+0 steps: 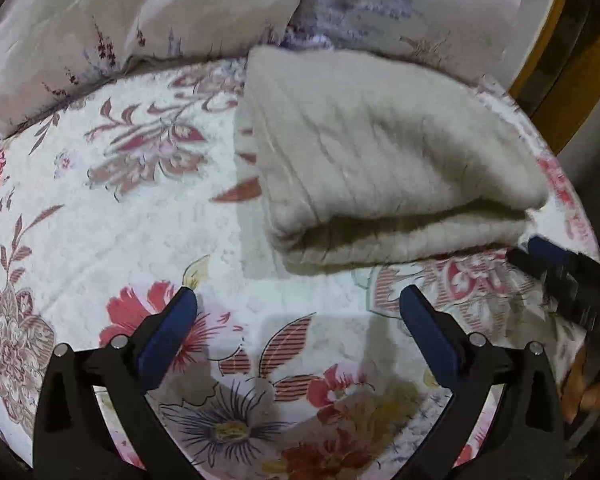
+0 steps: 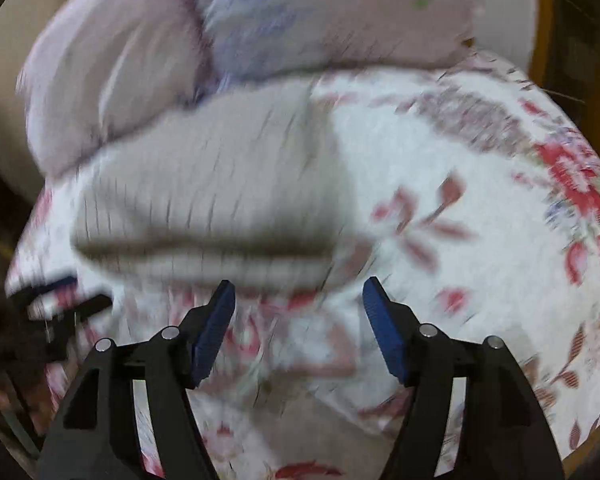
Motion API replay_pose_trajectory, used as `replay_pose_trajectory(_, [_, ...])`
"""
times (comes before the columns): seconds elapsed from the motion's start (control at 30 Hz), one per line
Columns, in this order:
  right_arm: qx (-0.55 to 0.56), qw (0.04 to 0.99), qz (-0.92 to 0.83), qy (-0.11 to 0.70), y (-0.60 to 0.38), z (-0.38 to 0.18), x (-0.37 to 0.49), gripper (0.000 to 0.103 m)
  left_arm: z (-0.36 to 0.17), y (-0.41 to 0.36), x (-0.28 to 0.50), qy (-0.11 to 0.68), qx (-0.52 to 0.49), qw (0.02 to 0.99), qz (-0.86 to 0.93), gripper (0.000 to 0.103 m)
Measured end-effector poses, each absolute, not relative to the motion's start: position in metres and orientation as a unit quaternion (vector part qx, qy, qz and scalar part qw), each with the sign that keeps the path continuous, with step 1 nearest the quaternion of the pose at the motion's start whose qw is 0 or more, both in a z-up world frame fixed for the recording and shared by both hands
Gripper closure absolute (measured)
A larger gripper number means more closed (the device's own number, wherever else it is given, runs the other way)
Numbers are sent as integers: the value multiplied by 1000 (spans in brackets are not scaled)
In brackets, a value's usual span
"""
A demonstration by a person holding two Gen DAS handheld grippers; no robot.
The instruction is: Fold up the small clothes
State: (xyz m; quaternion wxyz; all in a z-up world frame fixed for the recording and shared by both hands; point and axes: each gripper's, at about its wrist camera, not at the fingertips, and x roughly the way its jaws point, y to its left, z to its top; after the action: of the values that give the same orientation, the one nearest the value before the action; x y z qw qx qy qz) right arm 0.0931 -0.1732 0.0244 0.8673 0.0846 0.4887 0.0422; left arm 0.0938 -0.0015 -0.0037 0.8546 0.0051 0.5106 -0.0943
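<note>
A cream ribbed knit garment (image 1: 380,168) lies folded over on the floral bedsheet (image 1: 100,220). My left gripper (image 1: 298,300) is open and empty, just in front of the garment's near fold. My right gripper (image 2: 298,292) is open and empty, its tips close to the garment (image 2: 212,200) at its near edge. The right wrist view is blurred by motion. The right gripper also shows at the right edge of the left wrist view (image 1: 556,264), and the left gripper shows blurred at the left of the right wrist view (image 2: 60,300).
Two pale lilac pillows (image 1: 140,12) (image 1: 412,4) lie behind the garment at the bed's head. A wooden bed frame (image 1: 556,60) runs along the right. The sheet (image 2: 480,200) spreads out to the right of the garment.
</note>
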Motion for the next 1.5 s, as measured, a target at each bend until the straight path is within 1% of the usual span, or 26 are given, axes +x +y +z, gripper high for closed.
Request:
replay_pose_trajectory(0.03, [61, 867, 44, 492, -165, 19, 91, 27, -7, -2, 95, 513, 9, 854, -85, 2])
replay_pose_trajectory(0.07, [37, 873, 44, 485, -159, 21, 87, 17, -8, -4, 95, 508, 17, 858, -75, 2])
replay_pose_trajectory(0.13, [17, 869, 48, 493, -149, 18, 87, 12, -10, -6, 95, 506, 23, 860, -62, 2])
replay_pose_trajectory(0.17, [3, 868, 43, 495, -143, 17, 87, 7, -11, -8, 94, 505, 28, 861, -56, 2])
replay_pose_trajectory(0.27, [-9, 870, 30, 492, -138, 14, 85, 1, -12, -9, 89, 500, 33, 864, -44, 2])
replay_pose_trajectory(0.6, [-2, 873, 26, 487, -141, 12, 83, 1, -11, -8, 85, 489, 34, 871, -43, 2])
replay_pose_trajectory(1.5, [0, 875, 23, 484, -141, 12, 83, 1, -10, -8, 87, 498, 37, 865, -46, 2])
